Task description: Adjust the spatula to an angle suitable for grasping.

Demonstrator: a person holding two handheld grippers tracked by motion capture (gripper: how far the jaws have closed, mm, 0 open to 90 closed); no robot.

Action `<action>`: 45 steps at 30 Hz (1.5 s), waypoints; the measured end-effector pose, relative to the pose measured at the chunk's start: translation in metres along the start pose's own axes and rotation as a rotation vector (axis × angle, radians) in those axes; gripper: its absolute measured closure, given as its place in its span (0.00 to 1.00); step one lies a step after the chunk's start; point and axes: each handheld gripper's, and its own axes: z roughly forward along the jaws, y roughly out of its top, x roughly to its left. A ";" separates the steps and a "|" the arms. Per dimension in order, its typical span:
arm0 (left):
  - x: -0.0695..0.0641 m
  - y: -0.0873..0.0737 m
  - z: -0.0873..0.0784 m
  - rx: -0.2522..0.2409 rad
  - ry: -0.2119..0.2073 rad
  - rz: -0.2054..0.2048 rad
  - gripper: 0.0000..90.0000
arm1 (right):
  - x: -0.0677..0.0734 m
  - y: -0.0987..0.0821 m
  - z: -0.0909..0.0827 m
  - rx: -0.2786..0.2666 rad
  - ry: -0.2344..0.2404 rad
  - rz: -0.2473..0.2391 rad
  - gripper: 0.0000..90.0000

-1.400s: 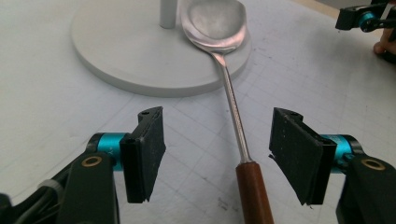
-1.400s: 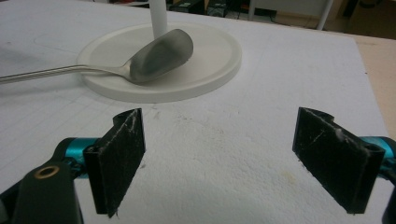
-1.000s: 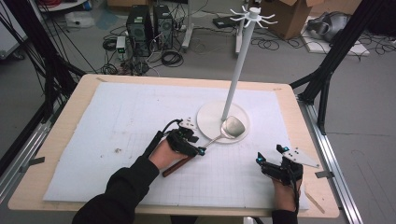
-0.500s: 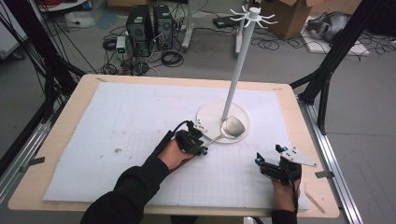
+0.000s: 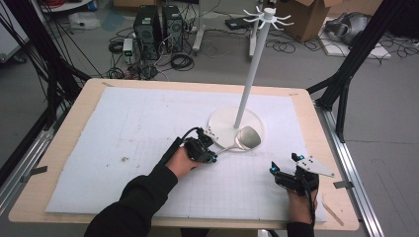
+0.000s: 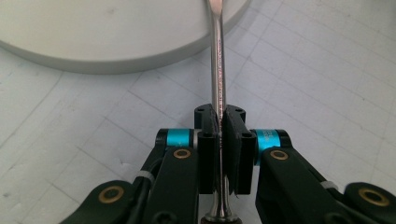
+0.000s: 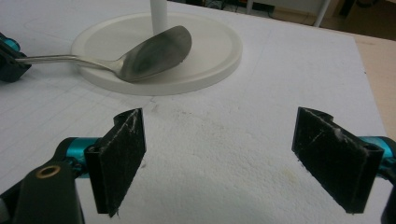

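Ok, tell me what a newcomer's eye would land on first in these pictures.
First the tall white stand with hooks at its top, rising from a round white base in the middle of the white mat. Then the metal spatula, its blade resting on that base, its thin handle clamped in the left gripper, whose jaws have just been closing on it. The right gripper waits wide open near the table's right front corner.
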 end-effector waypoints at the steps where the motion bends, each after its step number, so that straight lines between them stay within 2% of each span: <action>1: 0.000 0.000 0.000 0.004 -0.006 0.009 0.93 | 0.000 0.000 0.000 0.000 -0.001 0.000 0.18; 9: -0.003 -0.001 -0.008 0.002 -0.041 0.053 0.93 | 0.001 0.000 0.000 -0.002 -0.004 -0.002 0.18; 12: -0.006 -0.002 -0.012 0.005 -0.061 0.094 0.93 | 0.001 0.000 -0.001 -0.003 -0.004 0.001 0.18; 13: -0.009 -0.003 -0.014 0.003 -0.084 0.130 0.93 | 0.001 0.000 -0.001 -0.009 -0.002 0.008 0.18; 15: -0.011 -0.004 -0.015 0.001 -0.091 0.140 0.93 | 0.000 -0.001 -0.002 -0.012 0.001 0.005 0.18; 17: -0.014 -0.006 -0.017 0.005 -0.098 0.159 0.93 | -0.001 -0.002 -0.004 -0.039 0.007 0.018 0.18; 18: -0.015 -0.009 -0.021 0.005 -0.110 0.182 0.93 | -0.002 -0.002 -0.005 -0.046 0.007 0.018 0.18; 25: -0.011 -0.020 -0.034 -0.025 -0.139 0.213 0.93 | -0.002 -0.002 -0.005 -0.046 0.014 0.025 0.18; 27: -0.008 -0.027 -0.038 -0.028 -0.147 0.207 0.93 | -0.002 -0.002 -0.005 -0.046 0.015 0.026 0.18; 31: -0.004 -0.040 -0.045 -0.010 -0.160 0.215 0.93 | -0.002 -0.002 -0.005 -0.048 0.016 0.023 0.18; 32: -0.003 -0.045 -0.047 -0.006 -0.175 0.231 0.93 | -0.002 -0.002 -0.005 -0.046 0.016 0.026 0.18; 33: -0.003 -0.045 -0.047 -0.006 -0.175 0.231 0.93 | -0.002 -0.002 -0.005 -0.044 0.016 0.026 0.18; 35: -0.003 -0.050 -0.051 0.002 -0.196 0.267 0.93 | -0.003 -0.002 -0.004 -0.044 0.014 0.020 0.18; 40: -0.007 -0.054 -0.051 -0.003 -0.236 0.304 0.93 | -0.002 -0.002 -0.004 -0.038 0.013 0.020 0.18; 45: -0.011 -0.058 -0.047 0.025 -0.249 0.355 0.93 | -0.002 -0.001 -0.004 -0.034 0.012 0.013 0.18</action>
